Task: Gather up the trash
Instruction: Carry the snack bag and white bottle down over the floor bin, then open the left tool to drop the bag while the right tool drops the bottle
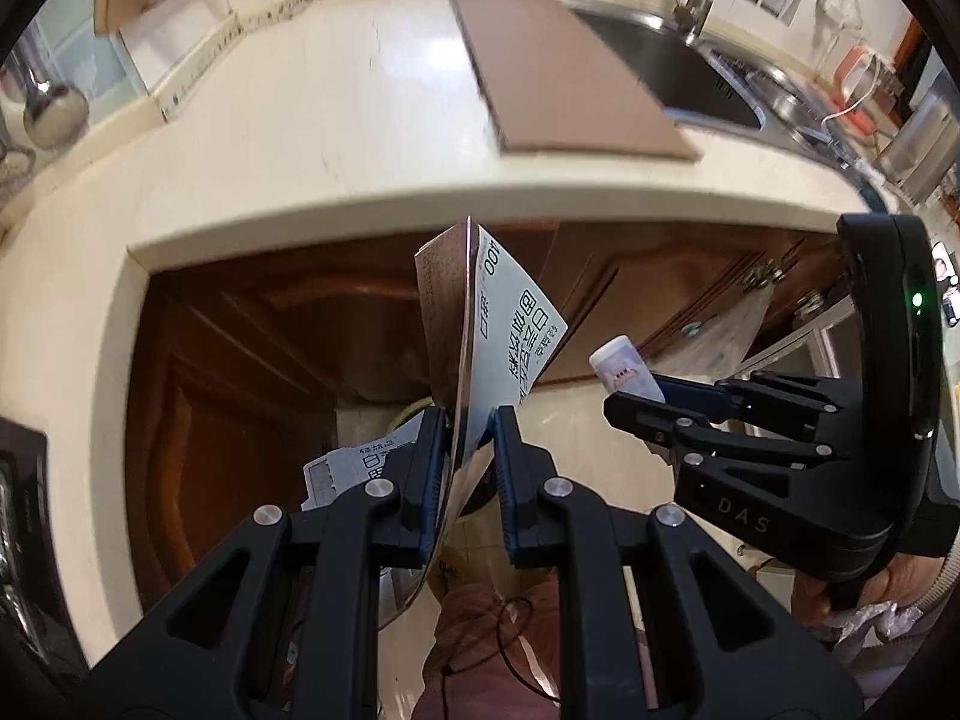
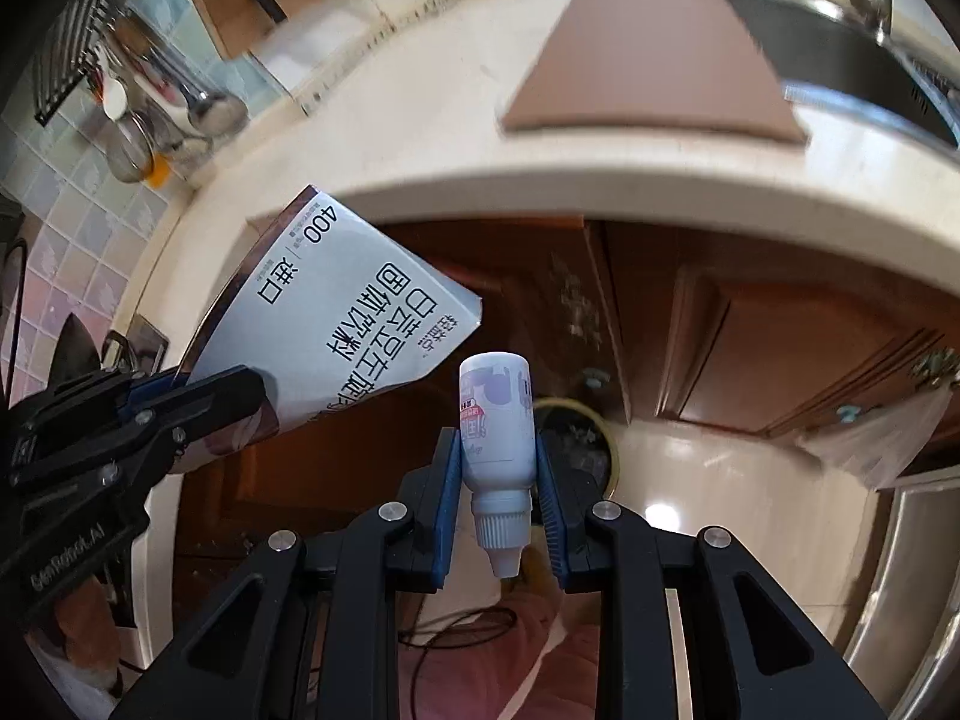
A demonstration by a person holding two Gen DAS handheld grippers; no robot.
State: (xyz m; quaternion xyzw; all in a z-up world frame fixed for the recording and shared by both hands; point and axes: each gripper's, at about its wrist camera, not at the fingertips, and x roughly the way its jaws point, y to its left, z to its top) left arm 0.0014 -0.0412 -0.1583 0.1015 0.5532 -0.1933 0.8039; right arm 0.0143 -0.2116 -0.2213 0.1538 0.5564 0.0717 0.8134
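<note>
Overhead, left gripper (image 1: 468, 450) fingers clamped on flattened "400" carton (image 1: 510, 324), right gripper (image 2: 497, 480) fingers pinching small white bottle (image 2: 497, 420).

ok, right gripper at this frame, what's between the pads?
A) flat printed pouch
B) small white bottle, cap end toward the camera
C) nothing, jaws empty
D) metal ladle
B: in the right wrist view the right gripper has its blue pads pressed on both sides of the small white bottle, with the ribbed cap and nozzle pointing back at the camera; the flat printed pouch is in the left gripper instead.
</note>
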